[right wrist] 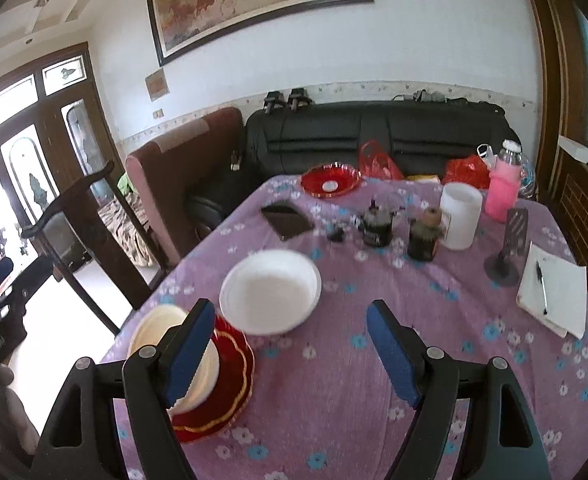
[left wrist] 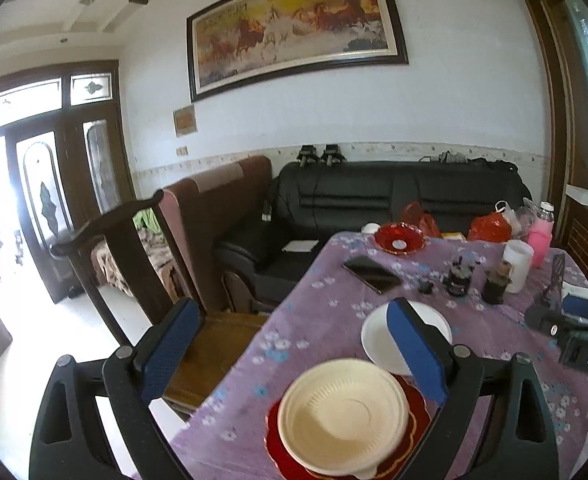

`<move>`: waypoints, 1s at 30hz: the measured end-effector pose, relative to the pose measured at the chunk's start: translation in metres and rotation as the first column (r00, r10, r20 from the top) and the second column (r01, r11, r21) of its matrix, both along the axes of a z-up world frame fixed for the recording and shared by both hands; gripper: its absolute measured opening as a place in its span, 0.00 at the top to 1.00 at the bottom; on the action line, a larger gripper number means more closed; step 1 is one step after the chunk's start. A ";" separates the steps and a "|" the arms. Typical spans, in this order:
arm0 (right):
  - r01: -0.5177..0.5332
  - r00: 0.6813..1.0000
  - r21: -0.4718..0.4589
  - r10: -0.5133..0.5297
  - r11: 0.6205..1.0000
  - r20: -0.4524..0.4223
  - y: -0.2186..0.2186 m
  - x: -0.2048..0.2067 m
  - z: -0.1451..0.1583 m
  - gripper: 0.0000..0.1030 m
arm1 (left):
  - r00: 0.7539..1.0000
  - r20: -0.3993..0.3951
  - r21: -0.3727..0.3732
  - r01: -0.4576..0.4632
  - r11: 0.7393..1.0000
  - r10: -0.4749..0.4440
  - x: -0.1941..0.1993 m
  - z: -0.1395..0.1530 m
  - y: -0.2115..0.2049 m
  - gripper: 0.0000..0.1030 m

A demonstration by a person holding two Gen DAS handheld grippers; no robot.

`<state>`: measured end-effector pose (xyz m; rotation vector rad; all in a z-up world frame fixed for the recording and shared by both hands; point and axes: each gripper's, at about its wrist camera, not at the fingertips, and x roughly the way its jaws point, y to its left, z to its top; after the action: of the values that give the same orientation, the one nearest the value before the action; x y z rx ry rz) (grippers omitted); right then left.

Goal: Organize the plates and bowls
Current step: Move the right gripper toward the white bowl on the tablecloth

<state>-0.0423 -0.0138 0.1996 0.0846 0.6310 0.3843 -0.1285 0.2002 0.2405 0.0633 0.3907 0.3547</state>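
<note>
Both tools are up over the counter (right wrist: 334, 420), which wears a purple flowered cloth. The left hand-held gripper (left wrist: 294, 344) has its blue pads spread wide with nothing between them; it hangs above the near left corner. Right below it, a cream bowl (left wrist: 344, 416) sits inside a red plate (left wrist: 410, 436) with a gold scalloped rim, the two nested together at the near edge of the counter.

The right hand-held gripper (right wrist: 289, 352) is released as well, its pads apart and gripping nothing, only bare cloth showing between them. Just beyond its left finger lies a white plate (right wrist: 269, 292), flat on the cloth, right beside the red plate and the cream bowl.

Farther back, near the far edge, a red glass dish (right wrist: 330, 180) stands alone, well apart from the stack. Between it and the white plate lies a dark phone (right wrist: 285, 220). To the right there is a cluster: two small dark jars (right wrist: 378, 226), a white mug (right wrist: 460, 216), a pink bottle (right wrist: 502, 192), and a notepad (right wrist: 554, 300) with a pen resting on it at the right edge. A black sofa (right wrist: 374, 136) runs along the wall behind the counter.
</note>
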 end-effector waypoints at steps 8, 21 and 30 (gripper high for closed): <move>0.022 0.995 -0.053 -0.017 0.998 0.095 0.016 0.012 0.058 0.17 | 0.999 0.041 0.086 -0.023 0.996 0.019 0.005 0.021 0.003 0.06; 0.031 0.995 -0.051 -0.026 0.998 0.096 0.025 0.044 0.072 0.14 | 0.999 0.032 0.097 -0.012 0.995 0.009 0.040 0.029 0.008 0.05; 0.056 0.997 -0.016 -0.056 0.998 -0.053 0.012 0.089 0.003 0.14 | 0.989 -0.140 0.011 0.043 0.999 -0.041 0.112 -0.010 0.021 0.05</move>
<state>0.0463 -0.0016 0.2030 0.0988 0.6832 0.3241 -0.0166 0.2217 0.2308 0.1106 0.5245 0.3125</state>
